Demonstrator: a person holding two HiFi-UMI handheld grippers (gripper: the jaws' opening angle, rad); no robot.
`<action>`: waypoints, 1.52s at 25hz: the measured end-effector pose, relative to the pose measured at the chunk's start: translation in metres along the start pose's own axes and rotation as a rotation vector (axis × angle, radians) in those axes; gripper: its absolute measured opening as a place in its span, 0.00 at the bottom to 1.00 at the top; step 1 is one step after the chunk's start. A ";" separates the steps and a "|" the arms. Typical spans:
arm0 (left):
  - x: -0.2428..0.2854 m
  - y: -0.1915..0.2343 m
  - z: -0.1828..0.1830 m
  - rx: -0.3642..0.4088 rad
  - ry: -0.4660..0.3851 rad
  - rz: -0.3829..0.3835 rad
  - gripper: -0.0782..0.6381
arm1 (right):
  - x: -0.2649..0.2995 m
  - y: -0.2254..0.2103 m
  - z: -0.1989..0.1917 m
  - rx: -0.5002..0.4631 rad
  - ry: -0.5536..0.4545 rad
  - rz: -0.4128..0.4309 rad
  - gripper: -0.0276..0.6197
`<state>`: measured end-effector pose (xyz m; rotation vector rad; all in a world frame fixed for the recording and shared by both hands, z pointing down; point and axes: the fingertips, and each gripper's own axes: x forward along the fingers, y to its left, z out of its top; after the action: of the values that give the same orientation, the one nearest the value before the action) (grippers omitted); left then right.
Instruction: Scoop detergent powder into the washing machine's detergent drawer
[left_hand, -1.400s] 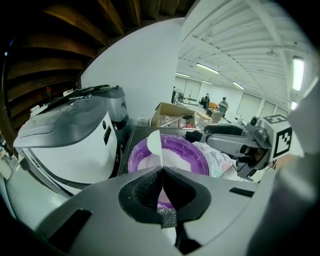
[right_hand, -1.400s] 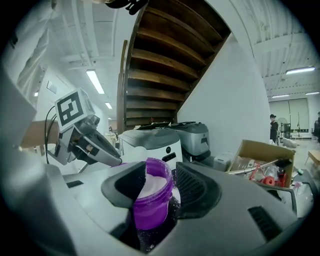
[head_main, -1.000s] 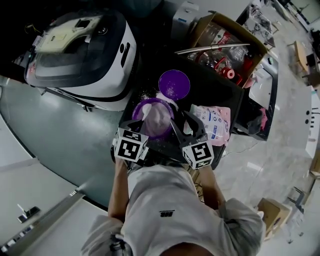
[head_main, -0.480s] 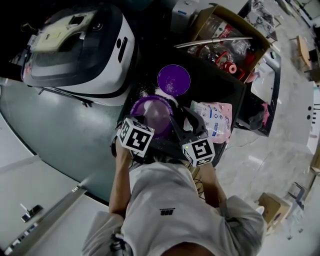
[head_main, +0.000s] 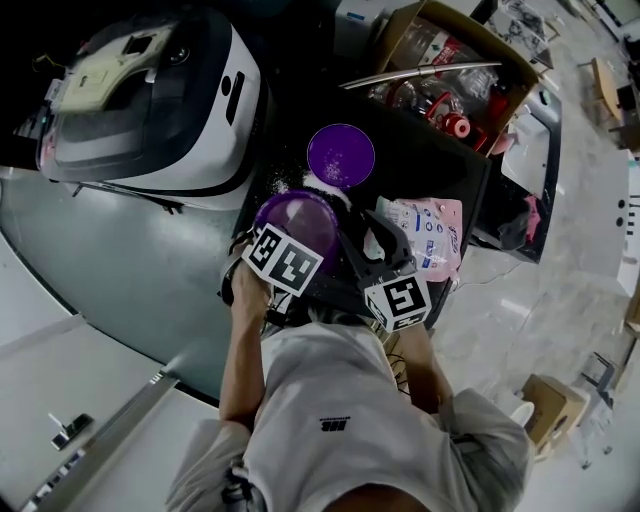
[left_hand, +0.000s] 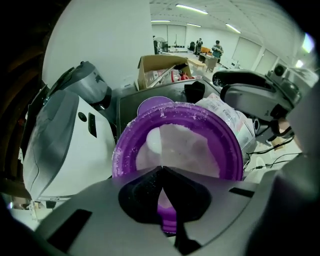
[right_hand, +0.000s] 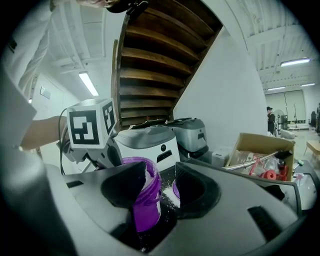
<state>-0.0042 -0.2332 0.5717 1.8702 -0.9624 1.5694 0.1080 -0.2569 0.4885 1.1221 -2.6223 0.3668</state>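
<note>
A purple jar (head_main: 296, 222) of white detergent powder (left_hand: 185, 150) sits tilted at the near edge of the black table (head_main: 430, 165). My left gripper (head_main: 297, 243) is shut on the jar's near rim (left_hand: 161, 170); a white rounded shape lies in the powder. The jar's purple lid (head_main: 341, 154) lies flat farther back. My right gripper (head_main: 368, 235) is open just right of the jar (right_hand: 147, 200), nothing between its pads (right_hand: 167, 182). The white and grey washing machine (head_main: 150, 95) stands to the left; I cannot make out its drawer.
A pink and white detergent bag (head_main: 427, 233) lies right of the jar. Spilled powder (right_hand: 167, 196) dusts the table by the lid. A cardboard box (head_main: 455, 65) of bottles and a metal rod stands at the back right. A second grey machine (right_hand: 192, 135) stands behind the washer.
The left gripper has turned and drawn in to the right with the jar, which now tilts toward me. The right gripper has barely moved.
</note>
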 end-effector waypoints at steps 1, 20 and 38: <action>0.001 -0.002 0.000 0.014 0.016 -0.007 0.13 | -0.002 -0.001 0.000 0.004 -0.001 -0.003 0.33; -0.008 -0.075 -0.012 0.190 0.097 -0.324 0.13 | -0.032 -0.012 0.006 0.056 -0.058 -0.063 0.33; -0.047 -0.078 -0.011 -0.132 -0.224 -0.519 0.13 | -0.050 0.006 -0.002 0.059 -0.061 -0.045 0.33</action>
<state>0.0467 -0.1674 0.5328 2.0206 -0.5803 0.9854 0.1371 -0.2190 0.4729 1.2273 -2.6501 0.4100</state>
